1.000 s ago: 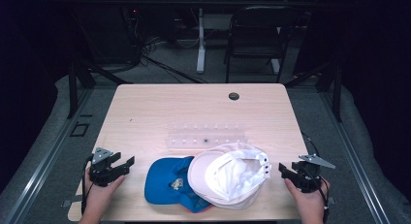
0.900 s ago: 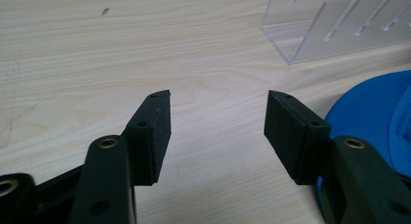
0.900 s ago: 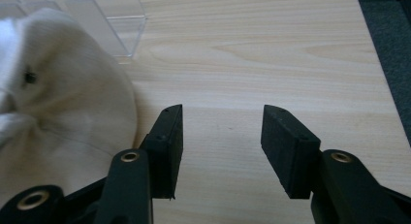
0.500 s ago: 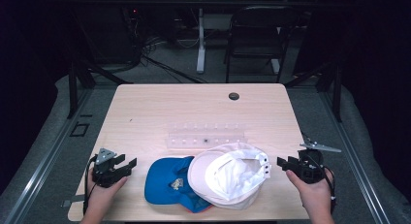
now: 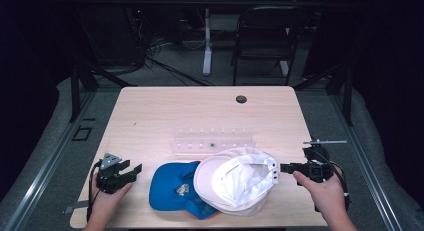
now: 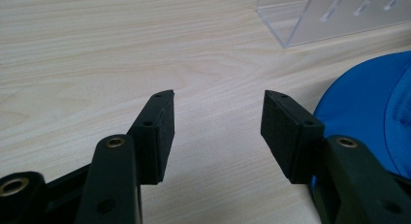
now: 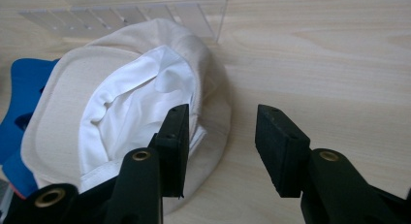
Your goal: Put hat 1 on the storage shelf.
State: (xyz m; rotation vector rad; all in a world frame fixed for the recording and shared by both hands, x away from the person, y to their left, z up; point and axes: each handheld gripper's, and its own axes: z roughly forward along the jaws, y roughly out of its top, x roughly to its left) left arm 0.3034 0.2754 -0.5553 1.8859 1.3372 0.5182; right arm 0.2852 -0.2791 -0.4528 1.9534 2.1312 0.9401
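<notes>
White cap (image 5: 235, 183) lay upside down at the table's (image 5: 165, 116) near edge, overlapping blue cap (image 5: 172, 188). Judged light, soft, collapsible; best gripped at rear rim. Right gripper (image 7: 220, 136) spread but narrowing, empty; left gripper (image 6: 218, 122) spread, empty

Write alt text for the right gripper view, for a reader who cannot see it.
The right gripper points its two black jaws, open with nothing between them, at the edge of an upturned white cap on a light wooden table. A blue cap peeks out at the left, and a clear plastic rack lies behind the white cap.
</notes>
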